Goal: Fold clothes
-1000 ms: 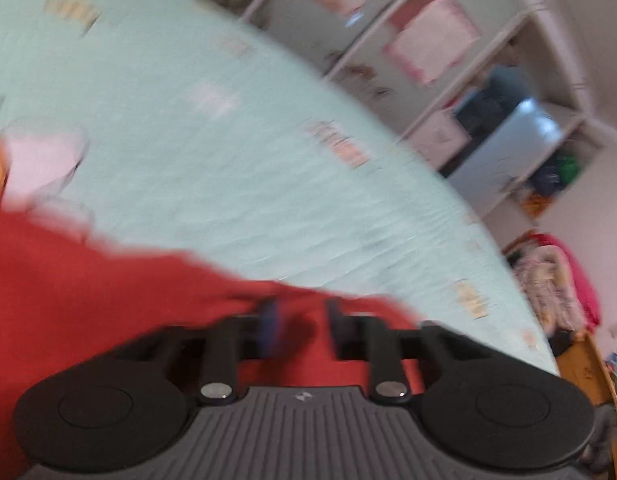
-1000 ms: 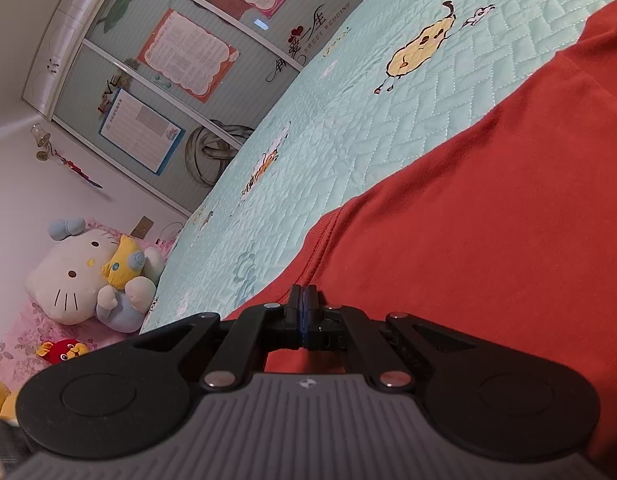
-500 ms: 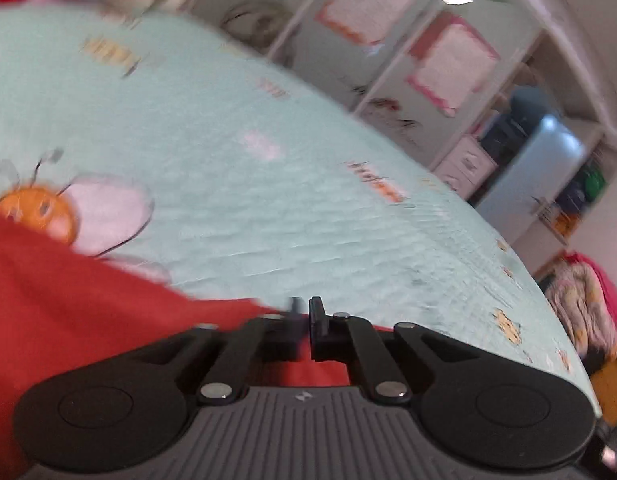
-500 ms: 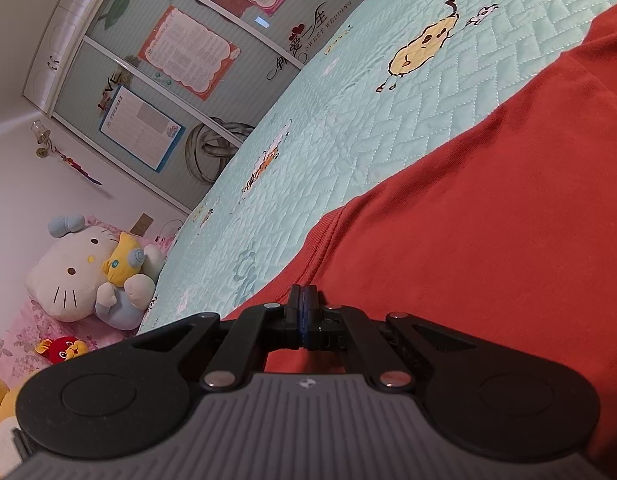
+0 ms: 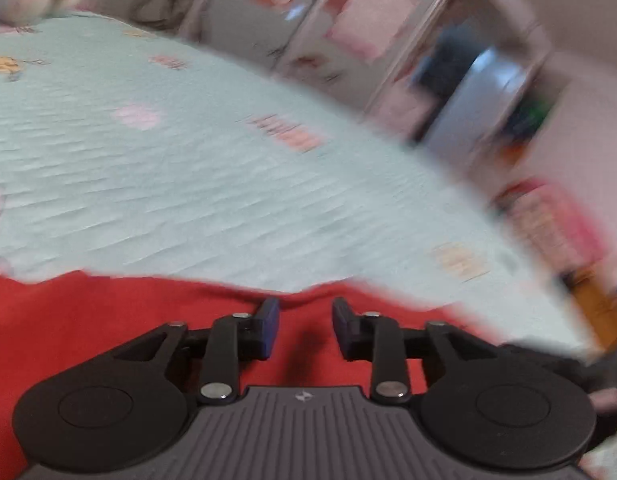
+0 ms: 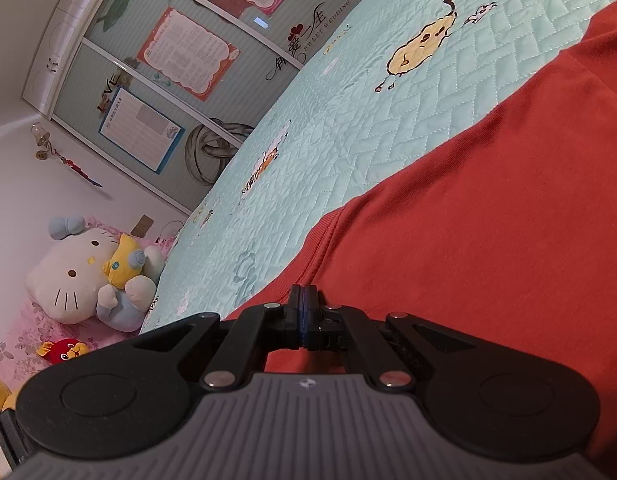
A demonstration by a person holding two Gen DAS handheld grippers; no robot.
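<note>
A red garment (image 5: 108, 320) lies spread flat on the mint quilted bedspread (image 5: 188, 200). My left gripper (image 5: 305, 320) hovers low over the garment's far edge, open, with nothing between its blue-padded fingers (image 5: 268, 324); this view is blurred by motion. In the right wrist view the red garment (image 6: 488, 240) fills the right half, its ribbed hem running diagonally across the bedspread (image 6: 348, 140). My right gripper (image 6: 304, 300) is shut, its tips right over that hem near the corner. No cloth shows between the pads.
Plush toys (image 6: 80, 276) sit on pink bedding at the bed's left end. Wardrobe doors (image 6: 188, 52) with posters stand beyond the bed. A blurred pile of pink clothes (image 5: 548, 216) lies past the bed's right edge.
My left gripper was shut half a second ago and is now open over the red garment; its view has swung. The right gripper has stayed shut and still.
</note>
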